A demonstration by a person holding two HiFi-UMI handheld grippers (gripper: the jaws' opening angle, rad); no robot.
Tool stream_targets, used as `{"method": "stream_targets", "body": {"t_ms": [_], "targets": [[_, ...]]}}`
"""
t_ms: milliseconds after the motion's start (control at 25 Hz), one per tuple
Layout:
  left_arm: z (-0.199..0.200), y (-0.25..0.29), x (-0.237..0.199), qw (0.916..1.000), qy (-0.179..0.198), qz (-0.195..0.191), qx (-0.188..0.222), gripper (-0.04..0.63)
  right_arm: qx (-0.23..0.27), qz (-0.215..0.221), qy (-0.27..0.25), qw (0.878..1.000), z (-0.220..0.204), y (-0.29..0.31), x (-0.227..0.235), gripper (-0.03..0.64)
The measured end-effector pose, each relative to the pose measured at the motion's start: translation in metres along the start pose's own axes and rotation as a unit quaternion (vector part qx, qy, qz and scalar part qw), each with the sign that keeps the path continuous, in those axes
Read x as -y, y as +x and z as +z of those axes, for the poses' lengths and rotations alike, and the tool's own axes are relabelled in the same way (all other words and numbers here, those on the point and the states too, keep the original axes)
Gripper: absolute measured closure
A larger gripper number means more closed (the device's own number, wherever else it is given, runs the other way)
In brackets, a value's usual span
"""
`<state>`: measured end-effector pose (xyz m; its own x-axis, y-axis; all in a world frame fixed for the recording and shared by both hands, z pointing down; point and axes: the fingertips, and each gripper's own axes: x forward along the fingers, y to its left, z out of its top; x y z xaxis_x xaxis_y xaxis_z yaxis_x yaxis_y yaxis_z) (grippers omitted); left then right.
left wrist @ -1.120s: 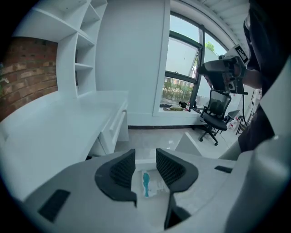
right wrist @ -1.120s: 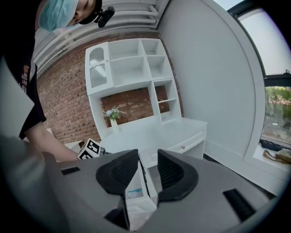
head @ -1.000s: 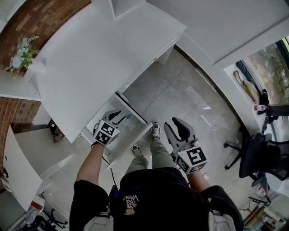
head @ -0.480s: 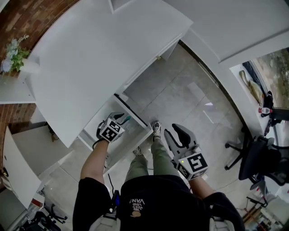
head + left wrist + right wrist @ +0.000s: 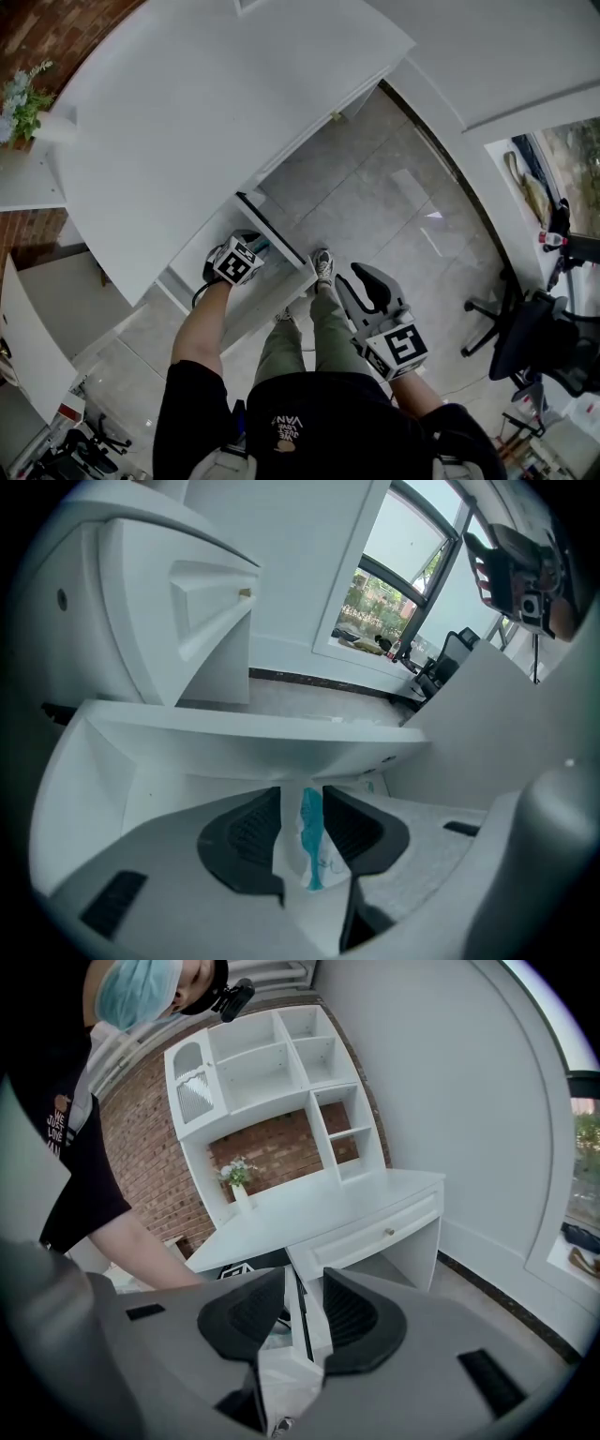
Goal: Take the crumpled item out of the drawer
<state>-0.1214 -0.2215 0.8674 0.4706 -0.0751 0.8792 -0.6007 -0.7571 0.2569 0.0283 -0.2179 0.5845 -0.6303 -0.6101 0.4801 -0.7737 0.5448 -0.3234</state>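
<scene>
Head view looks steeply down on a white desk [image 5: 187, 131] whose drawer [image 5: 277, 300] is pulled out toward the person's legs. The left gripper [image 5: 251, 246] reaches down into the drawer. In the left gripper view its jaws stand apart, having just been opening. The crumpled item [image 5: 310, 841], white with a teal streak, lies inside the drawer in the gap between them, with neither pad visibly pressing on it. The right gripper [image 5: 362, 279] hangs over the grey tiled floor [image 5: 375, 206] near the person's shoe [image 5: 322, 268], clear of the drawer. In the right gripper view its jaws are parted and grasp nothing, with the drawer's edge showing beyond the gap.
</scene>
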Motion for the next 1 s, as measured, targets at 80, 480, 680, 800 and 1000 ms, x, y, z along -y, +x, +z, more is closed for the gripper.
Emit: {"method": "stream_targets", "body": {"t_ms": [80,480,680,800,1000], "targets": [[-0.003,0.007,0.000,0.9999,-0.008,-0.007,-0.005,0.463,-0.005,0.002,0.005,1.000,-0.004,0.000,0.001,0.503],[-0.006,0.015,0.002,0.9990,-0.043,-0.014,-0.004,0.583,-0.017,-0.012,-0.002,1.000,-0.003,-0.006,0.008,0.503],[-0.005,0.003,0.007,0.9992,-0.039,-0.009,0.008,0.588,0.003,-0.007,-0.004,1.000,0.001,-0.011,0.000,0.503],[-0.001,-0.012,0.007,0.9988,-0.043,0.002,0.024,0.589,0.003,-0.006,-0.007,1.000,0.002,-0.014,-0.008,0.503],[0.006,-0.043,0.009,0.9963,-0.049,0.029,0.065,0.589,0.015,0.001,-0.015,1.000,0.008,-0.019,-0.023,0.503]]}}
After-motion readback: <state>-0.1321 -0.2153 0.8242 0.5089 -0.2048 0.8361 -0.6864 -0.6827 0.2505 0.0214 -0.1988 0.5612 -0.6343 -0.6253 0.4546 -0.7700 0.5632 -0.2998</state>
